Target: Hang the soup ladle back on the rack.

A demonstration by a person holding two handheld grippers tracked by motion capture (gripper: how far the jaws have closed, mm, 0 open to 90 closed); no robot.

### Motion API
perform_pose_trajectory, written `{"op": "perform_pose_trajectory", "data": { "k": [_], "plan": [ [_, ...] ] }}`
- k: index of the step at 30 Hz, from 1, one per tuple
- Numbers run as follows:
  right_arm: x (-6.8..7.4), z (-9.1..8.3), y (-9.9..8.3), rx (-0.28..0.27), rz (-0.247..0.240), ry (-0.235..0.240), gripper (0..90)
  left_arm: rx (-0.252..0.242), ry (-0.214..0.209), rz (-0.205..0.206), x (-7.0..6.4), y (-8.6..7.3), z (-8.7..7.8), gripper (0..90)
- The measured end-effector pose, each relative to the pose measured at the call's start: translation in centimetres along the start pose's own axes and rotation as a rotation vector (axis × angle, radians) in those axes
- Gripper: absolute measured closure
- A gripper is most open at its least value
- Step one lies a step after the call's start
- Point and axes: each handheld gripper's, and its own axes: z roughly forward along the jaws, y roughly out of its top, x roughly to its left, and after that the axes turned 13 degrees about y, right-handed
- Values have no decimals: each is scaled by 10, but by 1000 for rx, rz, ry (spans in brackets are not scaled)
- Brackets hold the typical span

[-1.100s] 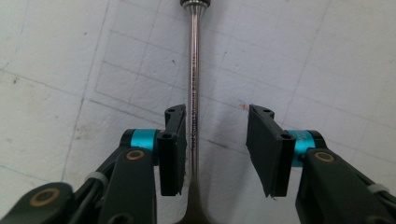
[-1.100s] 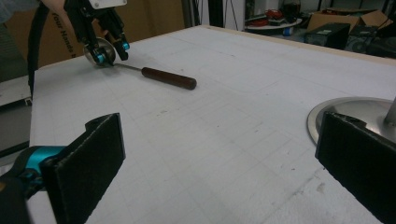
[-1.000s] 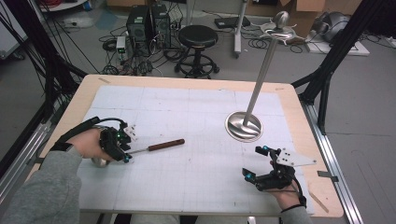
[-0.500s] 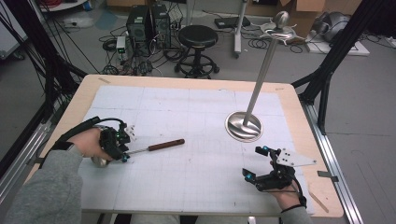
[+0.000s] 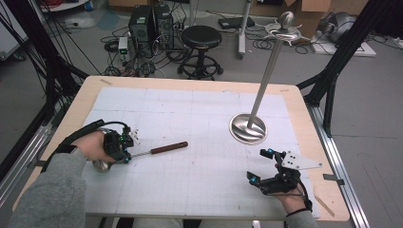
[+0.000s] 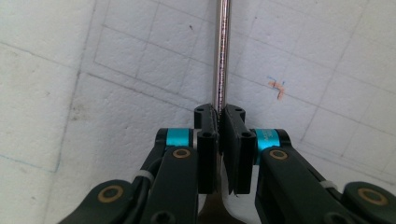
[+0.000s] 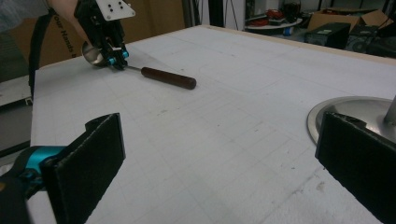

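A ladle lies on the white gridded mat, its brown wooden handle pointing right and its metal bowl under the person's left hand. My left gripper is shut on the ladle's thin metal shaft, which runs straight up from between the jaws of that gripper. From the right gripper view, the left gripper shows far off, pinching the shaft beside the handle. My right gripper rests near the front right, jaws wide apart with nothing between them.
A tall metal stand with a round base and a slanted pole rises at the right of the mat. The wooden table edge runs close by the right hand. A stool and cables lie beyond the table.
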Motion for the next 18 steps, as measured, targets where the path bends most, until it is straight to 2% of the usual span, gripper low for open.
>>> {"op": "perform_pose_trajectory", "data": {
  "k": [2, 4, 8, 14, 18],
  "plan": [
    [0, 0, 0, 1, 1, 0, 5, -36, -16, -44, 2, -4, 0, 843],
    [0, 0, 0, 1, -1, 1, 5, -69, -24, -59, 3, -9, -1, 843],
    [-1, 1, 0, 2, -2, -2, 5, -105, -18, -91, 3, -19, -7, 843],
    [0, 1, 0, 7, 2, 0, 5, -216, -2, -171, 6, -32, -22, 844],
    [0, 1, 0, 8, -2, -1, 5, -250, 4, -180, 6, -36, -31, 844]
  ]
}}
